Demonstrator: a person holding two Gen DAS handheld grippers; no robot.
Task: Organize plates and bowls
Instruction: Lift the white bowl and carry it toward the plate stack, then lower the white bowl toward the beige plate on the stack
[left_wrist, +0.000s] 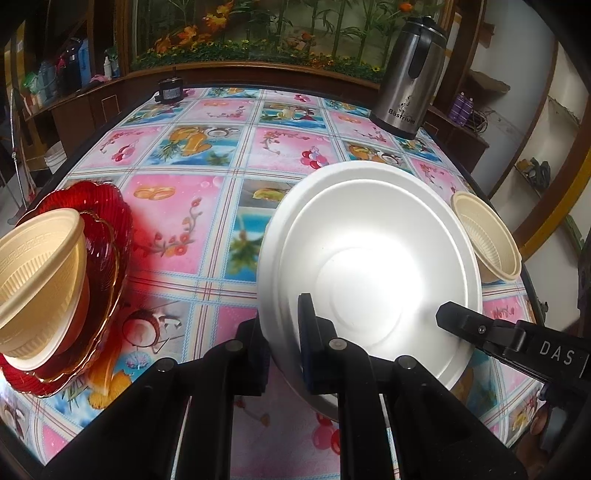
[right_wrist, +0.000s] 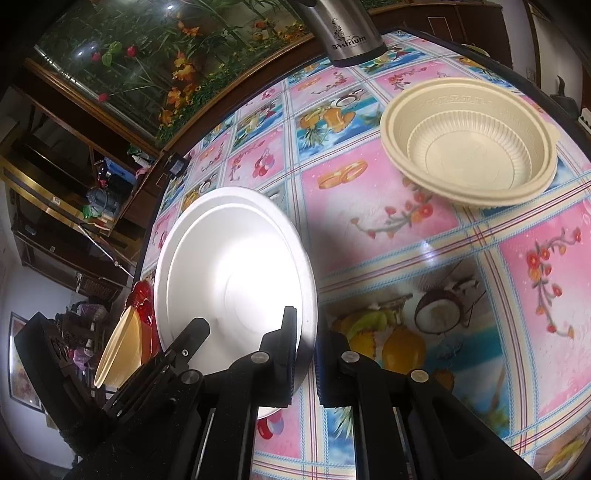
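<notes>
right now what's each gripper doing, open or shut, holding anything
Left gripper: shut on the near rim of the white plate.
Right gripper: shut on the same white plate's rim, at another spot.

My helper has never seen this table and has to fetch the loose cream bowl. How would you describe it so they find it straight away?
Start at the steel kettle at the far end of the flowered tablecloth. Nearer than it, by the table's right edge, sits a ribbed cream bowl, upright and empty. Unlike the other cream bowl, it stands on the cloth alone, not on the red plate.
</notes>
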